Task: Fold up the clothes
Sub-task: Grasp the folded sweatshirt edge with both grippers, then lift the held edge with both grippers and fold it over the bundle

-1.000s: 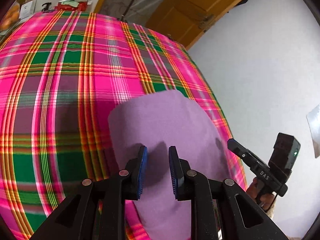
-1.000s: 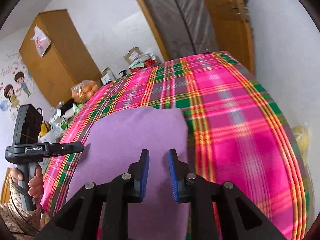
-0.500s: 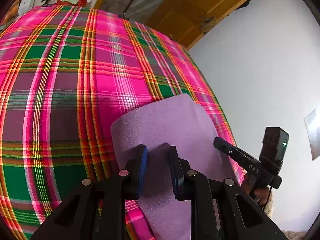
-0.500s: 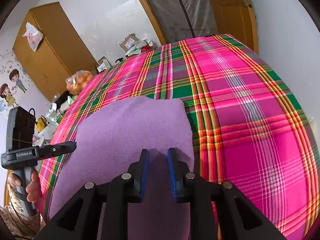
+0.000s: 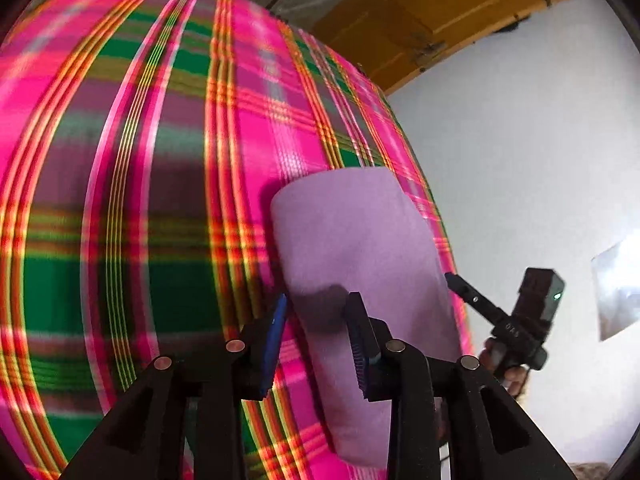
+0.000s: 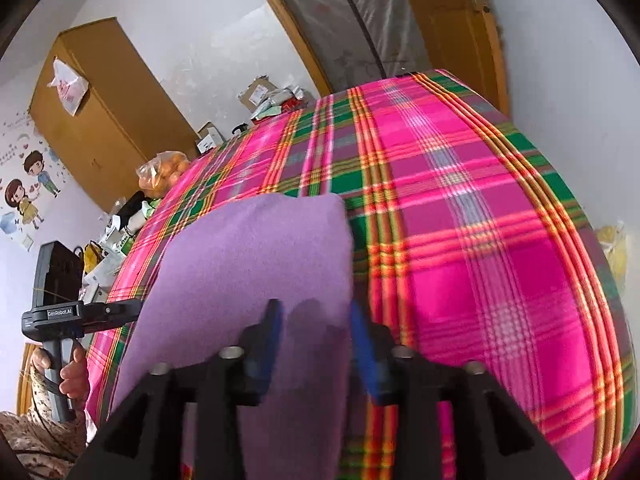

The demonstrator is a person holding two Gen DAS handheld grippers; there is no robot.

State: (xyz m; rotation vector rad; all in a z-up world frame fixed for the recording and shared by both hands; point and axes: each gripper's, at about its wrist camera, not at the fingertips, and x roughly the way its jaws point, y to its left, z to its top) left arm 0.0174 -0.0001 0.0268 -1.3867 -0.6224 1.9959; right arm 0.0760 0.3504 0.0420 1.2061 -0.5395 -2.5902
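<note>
A folded purple cloth (image 5: 352, 248) lies flat on a pink and green plaid bedspread (image 5: 140, 200), near its right edge. My left gripper (image 5: 316, 308) hangs low over the cloth's near left side. Its jaws are opening, with the cloth's edge between the blue pads and neither pad pressing on it. In the right wrist view the same purple cloth (image 6: 248, 264) fills the lower left of the bedspread (image 6: 460, 240). My right gripper (image 6: 315, 312) straddles the cloth's right edge. Its jaws are opening too, and nothing is pinched.
A white wall (image 5: 520, 160) runs close along the bed's right side. A wooden wardrobe (image 6: 100, 120), a bag of oranges (image 6: 164, 172) and several boxes and bags (image 6: 116, 236) crowd the left side. A wooden door (image 6: 452, 20) stands beyond the bed's far end.
Both grippers' jaws have spread wider. Both have sunk closer to the purple cloth, each now over a side edge of it. The left view has rolled a little.
</note>
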